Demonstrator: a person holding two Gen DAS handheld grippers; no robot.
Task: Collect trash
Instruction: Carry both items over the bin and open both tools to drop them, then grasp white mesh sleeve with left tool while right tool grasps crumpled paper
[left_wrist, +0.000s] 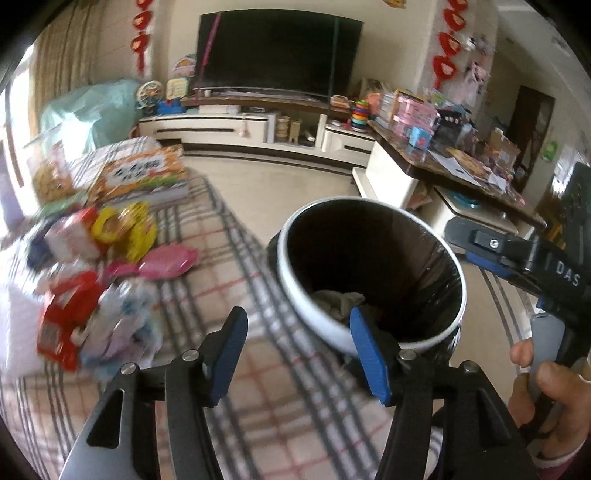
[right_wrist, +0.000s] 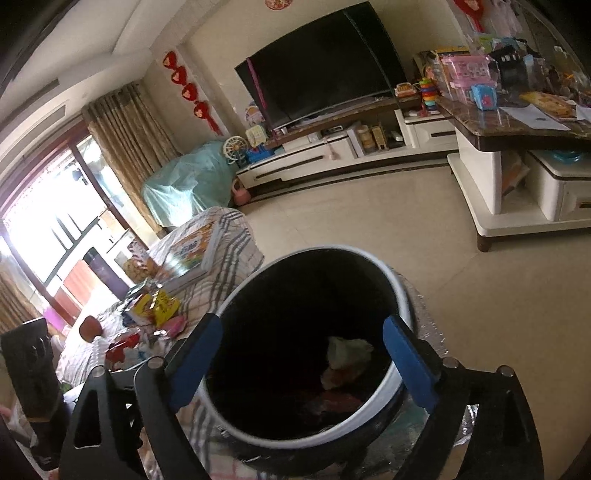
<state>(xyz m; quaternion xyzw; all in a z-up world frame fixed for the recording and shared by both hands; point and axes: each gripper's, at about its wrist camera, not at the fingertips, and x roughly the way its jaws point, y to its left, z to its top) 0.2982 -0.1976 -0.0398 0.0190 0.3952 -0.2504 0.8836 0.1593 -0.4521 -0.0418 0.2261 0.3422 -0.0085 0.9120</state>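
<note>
I am holding my left claw (left_wrist: 299, 354) open and empty over the near rim of the bin (left_wrist: 295, 291); my right claw (right_wrist: 306, 362) is gaping wide above its mouth, nothing between the pads. Crumpled trash (right_wrist: 347, 354) is lying inside. Blurred wrappers (left_wrist: 99, 280), perhaps snack packets, are littering the checked cloth (left_wrist: 229, 258) beside it.

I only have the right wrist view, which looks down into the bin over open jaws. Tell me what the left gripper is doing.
Observer: The left gripper is open and empty, over the checked cloth beside the bin.
Operator: Any trash left out there?
Observer: Yes, a pink wrapper and a yellow packet lie on the cloth, left of the bin.
Operator: Anything nearer the left gripper?
Observer: A red packet, blurred, at the pile's near edge.
</note>
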